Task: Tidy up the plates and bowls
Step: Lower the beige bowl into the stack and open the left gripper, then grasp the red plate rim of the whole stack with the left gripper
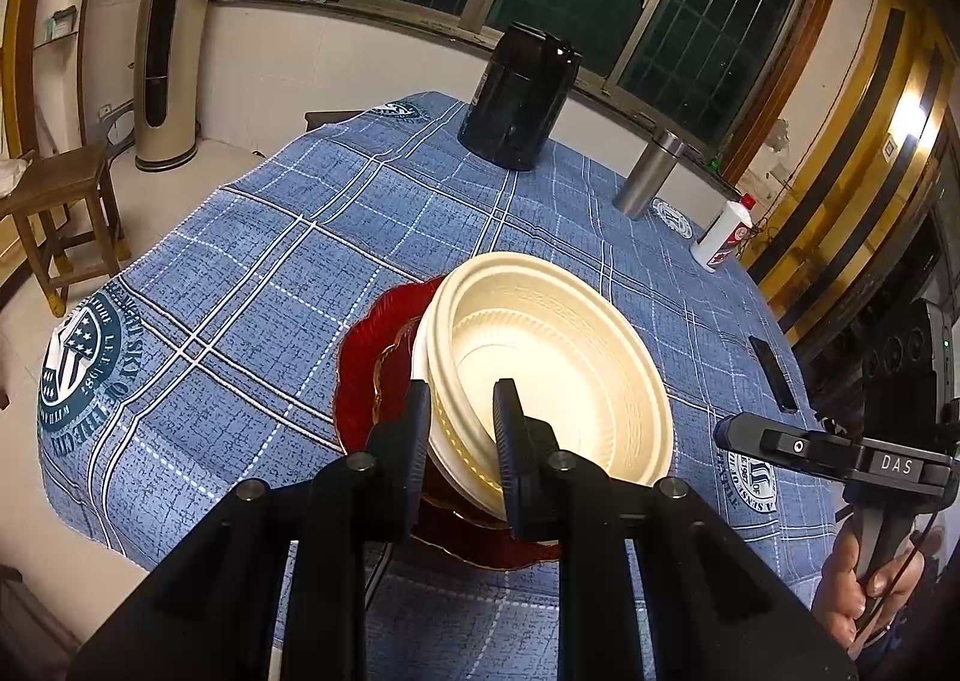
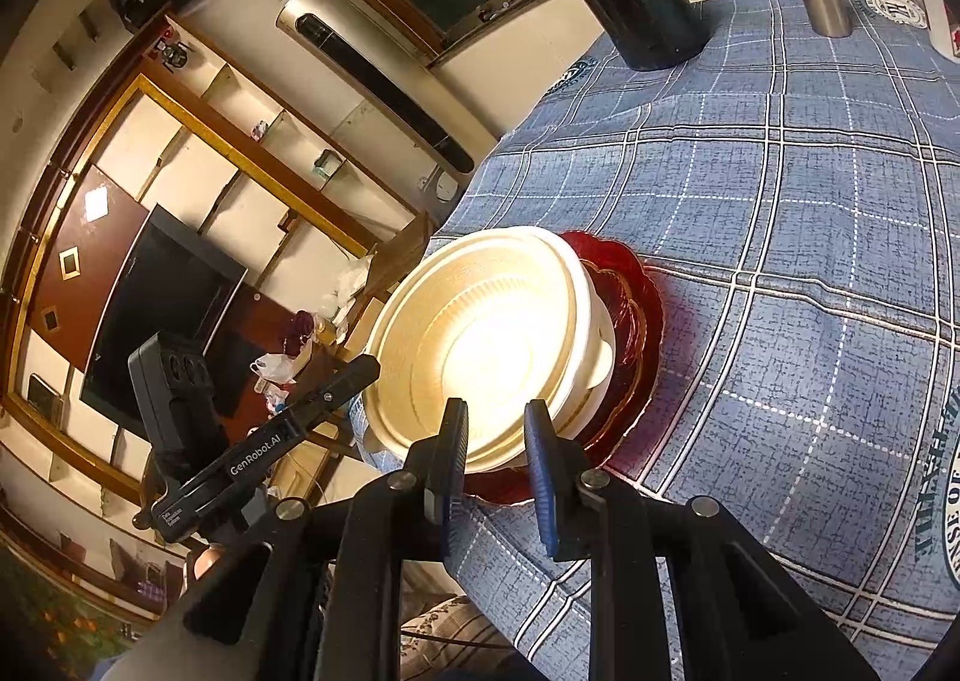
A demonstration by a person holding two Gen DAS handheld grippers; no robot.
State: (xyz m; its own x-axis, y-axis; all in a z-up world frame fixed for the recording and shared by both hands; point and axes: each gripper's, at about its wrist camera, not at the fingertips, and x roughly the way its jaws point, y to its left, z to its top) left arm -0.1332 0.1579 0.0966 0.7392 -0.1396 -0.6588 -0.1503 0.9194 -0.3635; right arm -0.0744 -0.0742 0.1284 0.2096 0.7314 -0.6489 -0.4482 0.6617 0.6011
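Observation:
Cream bowls are nested in a tilted stack on dark red, gold-edged plates on the blue checked tablecloth. My left gripper is shut on the stack's near rim, one finger inside and one outside. In the right wrist view the same bowls lean to the left over the red plates, and the left gripper meets their left rim. My right gripper stands just short of the near rim, its jaws a narrow gap apart and holding nothing. The left wrist view shows that gripper apart from the bowls.
A black canister, a steel flask and a white bottle with a red cap stand along the table's far side. A flat black bar lies to the right. The table edge drops off at the left near a wooden stool.

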